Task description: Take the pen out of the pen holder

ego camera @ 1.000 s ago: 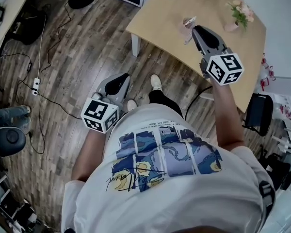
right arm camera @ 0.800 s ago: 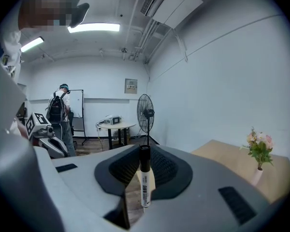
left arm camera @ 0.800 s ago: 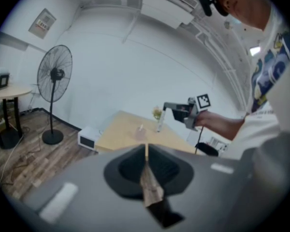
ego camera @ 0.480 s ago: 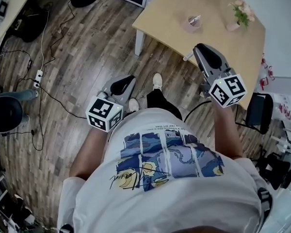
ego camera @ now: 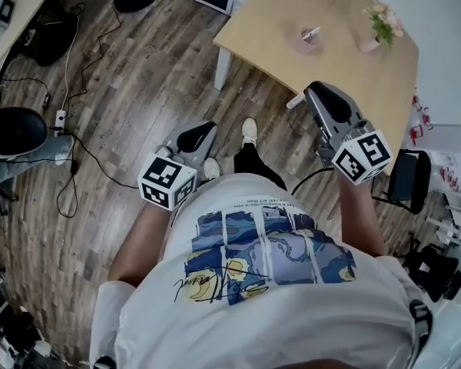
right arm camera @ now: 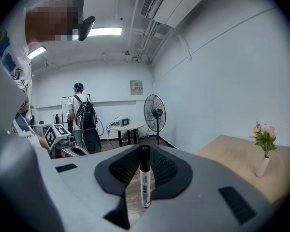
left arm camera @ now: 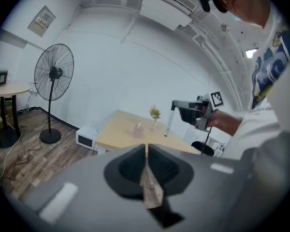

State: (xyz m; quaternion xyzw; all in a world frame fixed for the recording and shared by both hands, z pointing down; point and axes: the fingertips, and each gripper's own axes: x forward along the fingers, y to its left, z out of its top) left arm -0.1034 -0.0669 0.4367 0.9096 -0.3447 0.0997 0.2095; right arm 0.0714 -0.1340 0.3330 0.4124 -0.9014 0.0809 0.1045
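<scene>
Right gripper (ego camera: 309,92), jaws clamped on the barrel of the pen (right arm camera: 144,178), cap end up. The pen is well clear of the pen holder (ego camera: 310,38), on the person's side of it, past the edge of the table (ego camera: 276,21). Left gripper (left arm camera: 146,151), jaws together and empty, farther from the holder. Extraction looks complete: hold even pressure and keep the pen upright so it cannot pivot.
</scene>
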